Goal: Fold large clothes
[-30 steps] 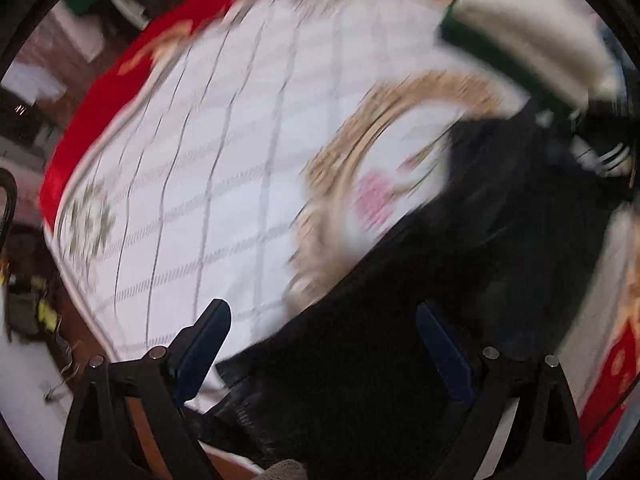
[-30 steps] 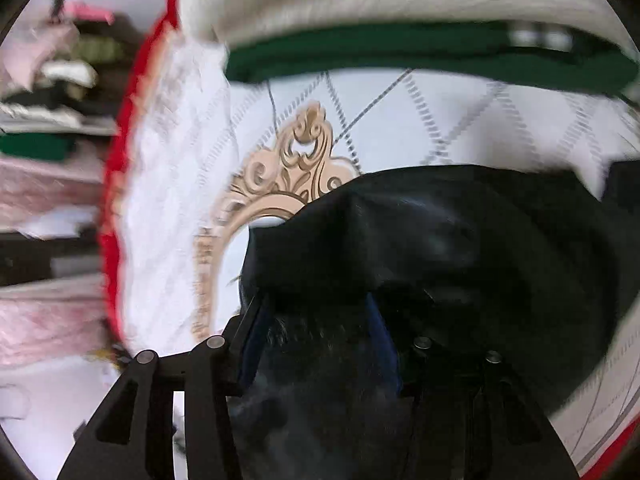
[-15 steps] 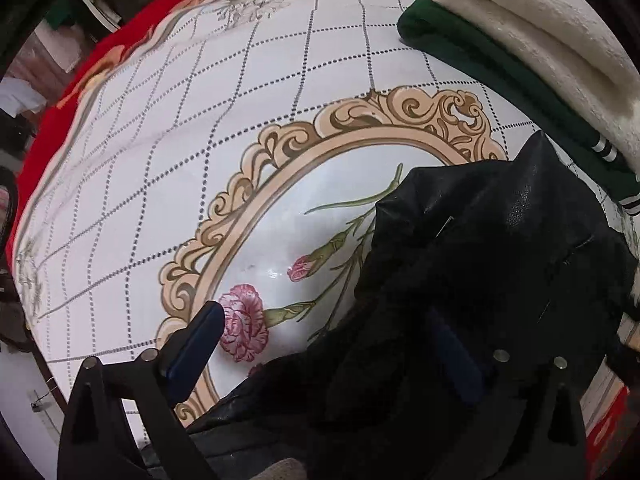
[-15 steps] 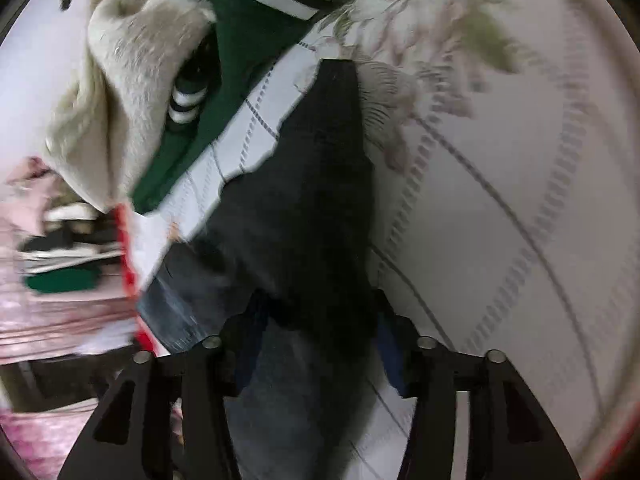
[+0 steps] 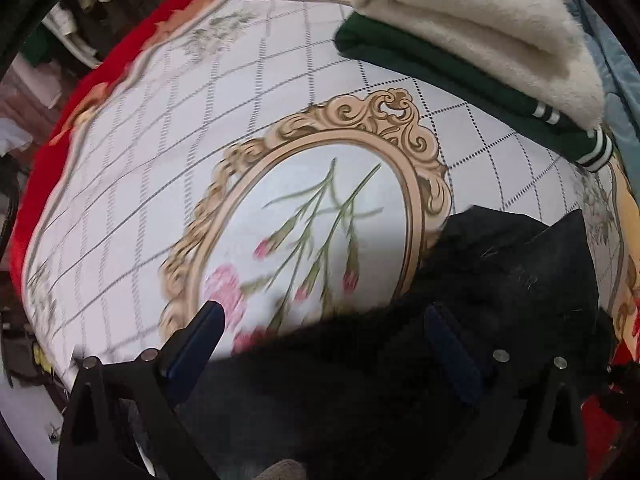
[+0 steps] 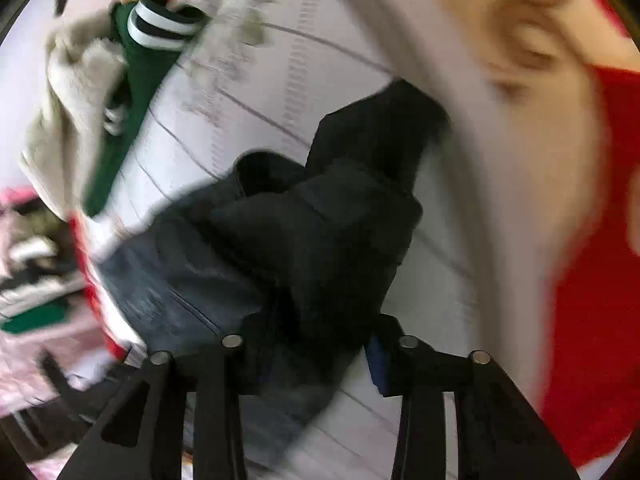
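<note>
The right tongs (image 6: 320, 356) have just been closing and grip a bunched fold of the black garment (image 6: 320, 232). The left tongs (image 5: 324, 328) stand wide open above the garment's near edge, clamping nothing. The garment lies crumpled on the flowered bedspread (image 5: 168, 128). Farther back, a cream fleece (image 5: 480, 28) lies folded atop a green sweater (image 5: 460, 76).

Black grippers (image 5: 324, 316), blue fingers (image 5: 200, 336), silver screws
</note>
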`<state>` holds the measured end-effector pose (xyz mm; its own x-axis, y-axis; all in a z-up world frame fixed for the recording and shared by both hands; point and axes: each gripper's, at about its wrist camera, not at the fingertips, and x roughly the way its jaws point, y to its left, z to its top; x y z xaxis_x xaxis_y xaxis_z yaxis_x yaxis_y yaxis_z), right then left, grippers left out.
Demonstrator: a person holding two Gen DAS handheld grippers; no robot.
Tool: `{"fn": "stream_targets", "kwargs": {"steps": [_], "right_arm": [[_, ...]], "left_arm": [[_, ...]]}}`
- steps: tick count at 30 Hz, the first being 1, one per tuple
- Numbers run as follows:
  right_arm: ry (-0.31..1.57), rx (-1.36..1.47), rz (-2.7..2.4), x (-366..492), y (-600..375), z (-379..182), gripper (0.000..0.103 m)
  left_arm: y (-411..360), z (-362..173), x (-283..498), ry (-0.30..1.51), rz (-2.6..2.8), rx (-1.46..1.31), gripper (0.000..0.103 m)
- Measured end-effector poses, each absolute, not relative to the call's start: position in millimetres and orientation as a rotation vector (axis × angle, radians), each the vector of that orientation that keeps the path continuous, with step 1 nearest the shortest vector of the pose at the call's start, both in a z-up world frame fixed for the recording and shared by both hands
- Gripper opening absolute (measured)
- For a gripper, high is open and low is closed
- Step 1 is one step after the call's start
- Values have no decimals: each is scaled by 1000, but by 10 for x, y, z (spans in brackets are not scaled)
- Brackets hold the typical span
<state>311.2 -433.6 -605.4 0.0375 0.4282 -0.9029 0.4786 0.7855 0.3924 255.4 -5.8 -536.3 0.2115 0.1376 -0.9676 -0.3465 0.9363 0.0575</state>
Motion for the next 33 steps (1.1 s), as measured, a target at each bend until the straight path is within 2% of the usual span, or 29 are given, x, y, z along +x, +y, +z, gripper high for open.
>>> {"fn": "stream_targets", "kwargs": {"steps": [3, 6, 8, 9, 10, 14, 15, 16, 17, 19, 22, 24, 26, 29, 30, 31, 32, 33], "right_arm": [[1553, 555, -60, 3029, -4342, -5640, 41], [1468, 501, 95, 3190, -4198, -5222, 42], [1439, 420, 250, 3457, -3895, -5134, 52], [1421, 356, 320, 3586, -3767, -5130, 67], [1407, 295, 384, 3742, -3537, -5147, 78], [1480, 51, 617, 4251, -2681, -5510, 79], [1534, 8, 661, 4320, -2547, -5632, 73], [1586, -36, 694, 4347, -2437, -5733, 30], [1616, -73, 696, 4384, -2343, -5812, 15], [1612, -117, 681, 4422, -2268, -5765, 7], [1581, 21, 631, 4526, -2330, -5637, 6], [1577, 61, 586, 4553, -2346, -5757, 6], [1609, 26, 548, 4560, -2354, -5991, 13], [1593, 87, 498, 4544, -2451, -5832, 21], [1533, 101, 487, 4499, -2543, -5614, 28], [1486, 97, 484, 4466, -2595, -5478, 43], [1392, 71, 476, 4360, -2714, -5215, 51], [1348, 49, 455, 4299, -2785, -5089, 64]], "left_arm": [[-102, -5251, 2355, 1312, 401, -202, 103], [-139, -5350, 2226, 1335, 440, -225, 103], [-157, -5446, 2222, 1352, 451, -236, 103], [-136, -5489, 2222, 1351, 456, -251, 103], [-140, -5510, 2215, 1349, 461, -252, 103], [-96, -5605, 2194, 1345, 468, -257, 103], [-70, -5653, 2208, 1351, 468, -269, 103], [-51, -5710, 2210, 1362, 465, -275, 103], [-47, -5748, 2218, 1369, 463, -274, 103], [-30, -5867, 2205, 1394, 448, -282, 103], [20, -5959, 2158, 1383, 418, -315, 103], [49, -5972, 2156, 1383, 412, -329, 103], [66, -5952, 2160, 1388, 415, -328, 103], [92, -5789, 2137, 1384, 440, -286, 103], [104, -5724, 2121, 1374, 449, -277, 103], [111, -5642, 2099, 1360, 460, -266, 103], [113, -5568, 2081, 1344, 468, -258, 103], [107, -5478, 2071, 1324, 476, -253, 103]]}}
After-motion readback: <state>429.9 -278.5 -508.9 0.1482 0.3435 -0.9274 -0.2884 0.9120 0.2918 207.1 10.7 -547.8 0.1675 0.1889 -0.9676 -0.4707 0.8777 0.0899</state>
